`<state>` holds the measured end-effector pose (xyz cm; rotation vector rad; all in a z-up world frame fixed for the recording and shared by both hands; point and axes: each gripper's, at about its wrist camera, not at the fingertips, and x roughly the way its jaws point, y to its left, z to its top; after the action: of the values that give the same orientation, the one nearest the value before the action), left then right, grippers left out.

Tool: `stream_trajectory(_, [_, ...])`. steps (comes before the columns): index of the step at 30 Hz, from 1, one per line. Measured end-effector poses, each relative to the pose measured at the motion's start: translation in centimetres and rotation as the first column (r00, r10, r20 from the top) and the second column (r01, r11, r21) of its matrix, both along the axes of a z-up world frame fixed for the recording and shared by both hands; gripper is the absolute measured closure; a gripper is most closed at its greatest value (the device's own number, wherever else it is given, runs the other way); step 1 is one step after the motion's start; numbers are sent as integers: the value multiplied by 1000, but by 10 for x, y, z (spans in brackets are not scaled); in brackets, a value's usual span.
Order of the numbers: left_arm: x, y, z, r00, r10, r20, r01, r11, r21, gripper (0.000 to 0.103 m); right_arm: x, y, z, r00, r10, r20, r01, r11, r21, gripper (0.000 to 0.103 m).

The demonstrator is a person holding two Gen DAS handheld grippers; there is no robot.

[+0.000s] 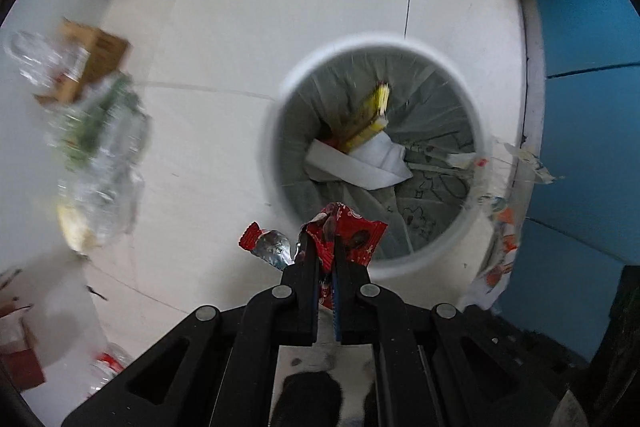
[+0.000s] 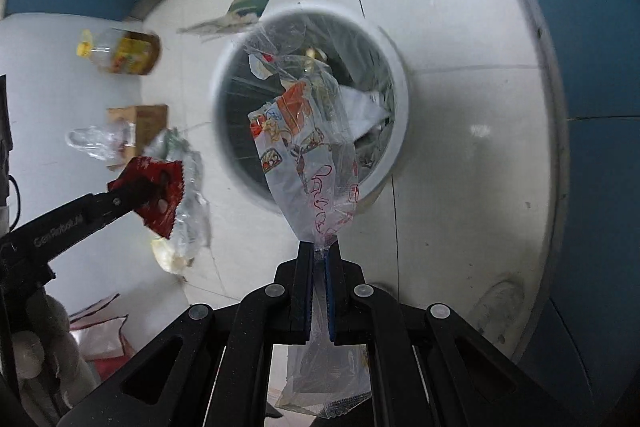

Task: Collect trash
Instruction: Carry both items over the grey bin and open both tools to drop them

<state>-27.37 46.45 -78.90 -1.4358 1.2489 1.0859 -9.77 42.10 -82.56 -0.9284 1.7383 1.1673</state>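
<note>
Left gripper point(image 1: 326, 247) clenching red wrapper point(image 1: 352, 235), right gripper point(image 2: 320, 251) clear bag point(image 2: 308, 155), above paper-filled bin point(image 1: 472, 227).

Both grippers point steeply downward. The left gripper point(image 1: 327, 247) has its jaws clamped together, and the right gripper point(image 2: 319, 251) is likewise closed tight.

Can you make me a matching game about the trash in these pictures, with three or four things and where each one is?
Things:
1. crinkly red snack wrapper
2. clear printed plastic bag
3. flat yellow box
4. clear plastic bottle with a yellow cap

Places:
A. lying on the pale floor
B. inside the round white bin
C. pinched in the left claw
D. pinched in the right claw

Pairs: 1-C, 2-D, 3-B, 4-A
</note>
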Motion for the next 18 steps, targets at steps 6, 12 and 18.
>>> stream_trajectory(6, [3,14,-42,1000,7,2,-7,999,-45,95,-5,29,-57,1000,-2,4,2,999,-46,97])
stream_trajectory(12, [1,19,-43,999,7,-36,-8,1000,-29,43,-9,47,-68,1000,-13,23,15,998,-68,83])
stream_trajectory(18, [-9,15,-6,997,-15,-79,19,998,60,3,-3,49,-44,995,-4,95,6,1000,-17,37])
